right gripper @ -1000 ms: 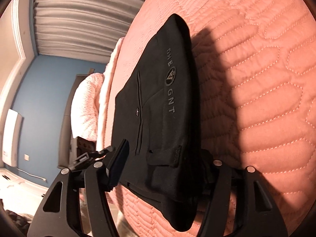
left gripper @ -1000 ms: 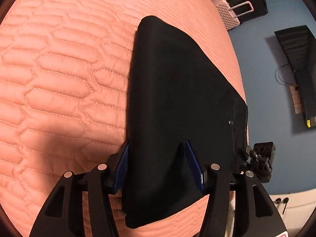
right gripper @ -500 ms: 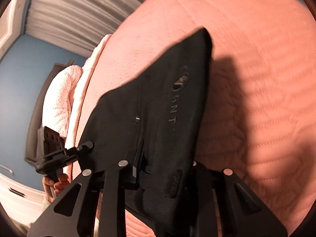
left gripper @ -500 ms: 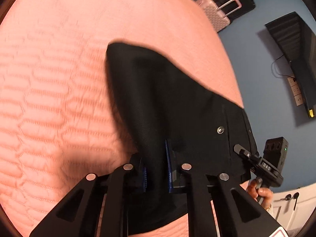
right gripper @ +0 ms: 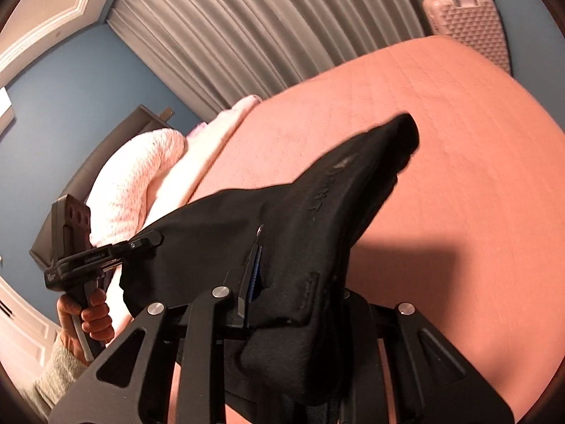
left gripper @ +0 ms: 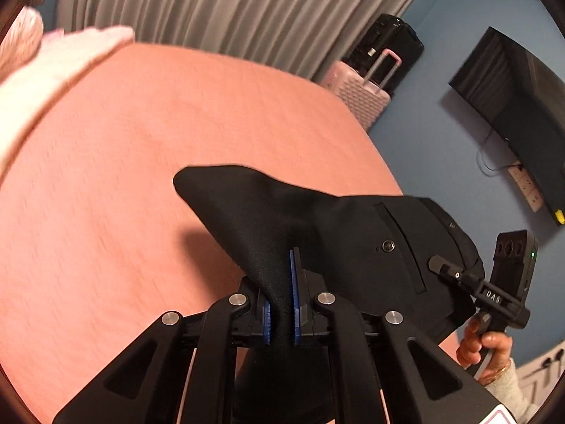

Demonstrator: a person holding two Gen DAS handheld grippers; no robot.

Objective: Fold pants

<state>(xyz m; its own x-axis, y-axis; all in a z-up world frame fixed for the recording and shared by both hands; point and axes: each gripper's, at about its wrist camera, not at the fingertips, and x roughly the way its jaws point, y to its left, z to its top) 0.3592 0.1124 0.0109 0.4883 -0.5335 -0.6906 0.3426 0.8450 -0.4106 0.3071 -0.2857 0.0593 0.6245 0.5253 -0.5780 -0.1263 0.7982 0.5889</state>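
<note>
Black folded fabric pants (left gripper: 339,233), back pocket and button showing, hang lifted off the salmon-pink quilted bedspread (left gripper: 116,194), near edge gripped at two points, free folded end reaching away toward the far side of the bed. Long axis runs from the jaws outward and slightly left in the left wrist view; in the right wrist view the same end (right gripper: 395,141) points up and away, sagging between the grips. Left gripper (left gripper: 281,304): blue pads pressed together on a bunched ridge of cloth. Right gripper (right gripper: 293,304): jaws have just closed, clamped on the thicker waistband corner. Both hands sit at the near edge, right one (left gripper: 487,346) at the waistband side, roughly level with the left. Judgement: the next fold turns on carrying this near edge forward over the far end; neither hand is clearly closer.
</note>
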